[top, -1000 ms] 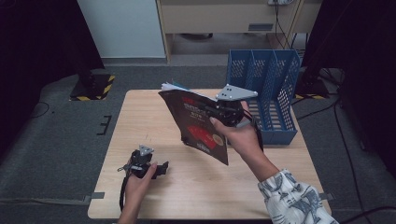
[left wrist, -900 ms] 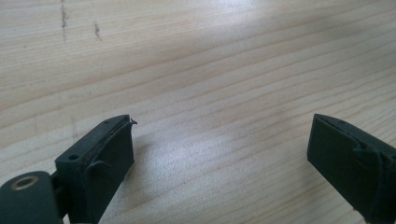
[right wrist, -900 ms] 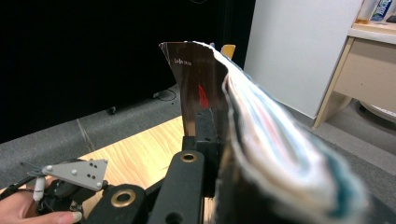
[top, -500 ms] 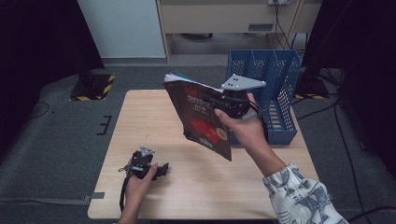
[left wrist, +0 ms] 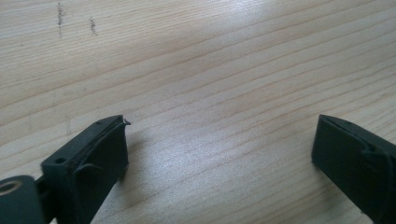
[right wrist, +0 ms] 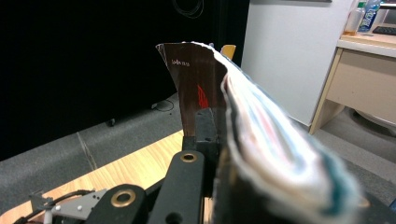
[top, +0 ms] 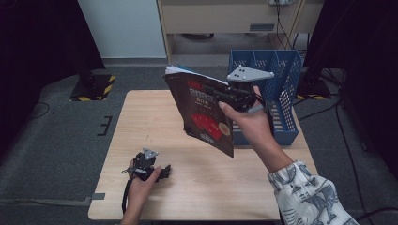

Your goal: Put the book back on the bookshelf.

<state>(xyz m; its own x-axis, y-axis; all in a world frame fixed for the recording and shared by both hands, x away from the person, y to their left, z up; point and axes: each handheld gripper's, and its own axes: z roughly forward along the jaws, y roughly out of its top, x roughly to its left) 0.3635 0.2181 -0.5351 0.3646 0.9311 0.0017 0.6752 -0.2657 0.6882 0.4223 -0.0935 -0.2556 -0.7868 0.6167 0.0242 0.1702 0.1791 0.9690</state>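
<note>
Holding a black-and-red book [top: 202, 112] clamped upright above the table [top: 141, 122], the right hand-held gripper [top: 220, 93] is nearing the blue file rack [top: 281, 70]; filing is pending. Left hand-held gripper [top: 162, 172] is resting wide, empty.

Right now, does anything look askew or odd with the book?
Yes. The book hangs tilted in the air above the table, pinched by the right gripper at one edge, so its pages fan out and sag. The blue rack looks normal.
</note>
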